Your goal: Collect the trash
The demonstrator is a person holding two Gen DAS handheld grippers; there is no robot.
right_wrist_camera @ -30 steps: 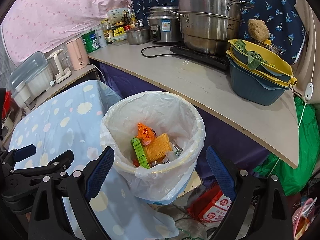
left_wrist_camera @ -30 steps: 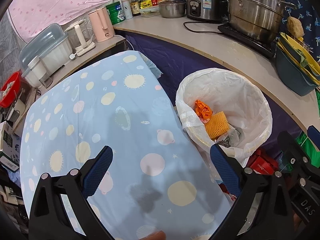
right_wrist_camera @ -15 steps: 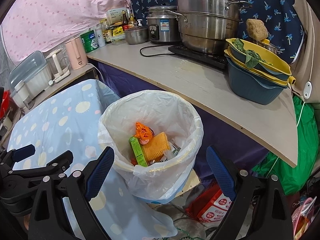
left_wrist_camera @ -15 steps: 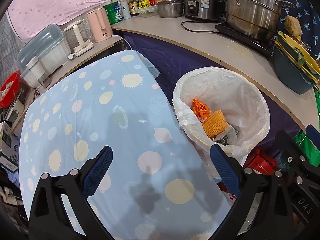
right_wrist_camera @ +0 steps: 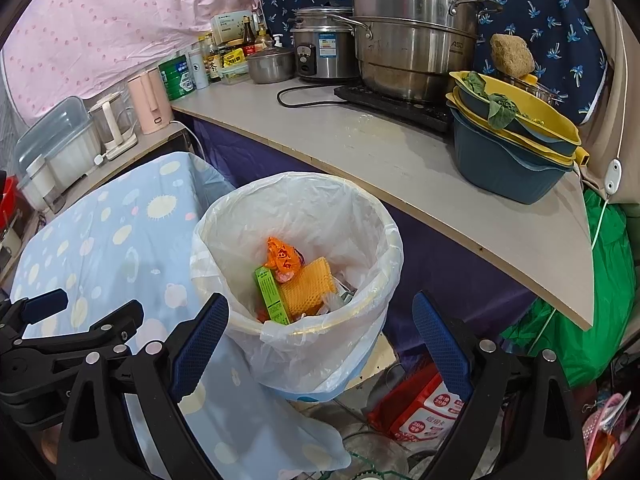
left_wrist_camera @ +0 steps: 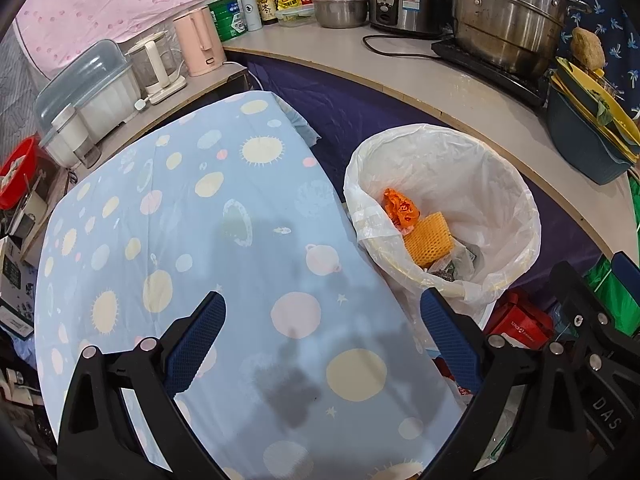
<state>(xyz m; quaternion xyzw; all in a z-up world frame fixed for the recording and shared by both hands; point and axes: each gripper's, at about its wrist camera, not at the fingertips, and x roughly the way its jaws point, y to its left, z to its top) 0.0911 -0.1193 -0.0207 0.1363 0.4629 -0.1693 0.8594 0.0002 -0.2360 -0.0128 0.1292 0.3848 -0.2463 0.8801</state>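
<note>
Nearest the cameras, the left gripper (left_wrist_camera: 322, 320) hangs released and empty over the table's blue planet-print cloth (left_wrist_camera: 192, 216), its blue-padded fingers (left_wrist_camera: 196, 340) spread wide; the right gripper (right_wrist_camera: 320, 320) is likewise spread and empty above the trash bin (right_wrist_camera: 384, 240). The bin, lined with a white plastic bag (right_wrist_camera: 320, 208), stands just beside the table's edge. Inside lie the collected trash pieces: a crumpled orange wrapper (right_wrist_camera: 282, 258), a green carton (right_wrist_camera: 270, 294) and a yellow foam fruit net (right_wrist_camera: 308, 290), touching one another. Beyond, a curved counter (right_wrist_camera: 392, 160) carries stacked blue and yellow basins (right_wrist_camera: 508, 152), a steel steamer pot (right_wrist_camera: 412, 40), a rice cooker (right_wrist_camera: 320, 48) and a pink kettle (right_wrist_camera: 148, 100).
</note>
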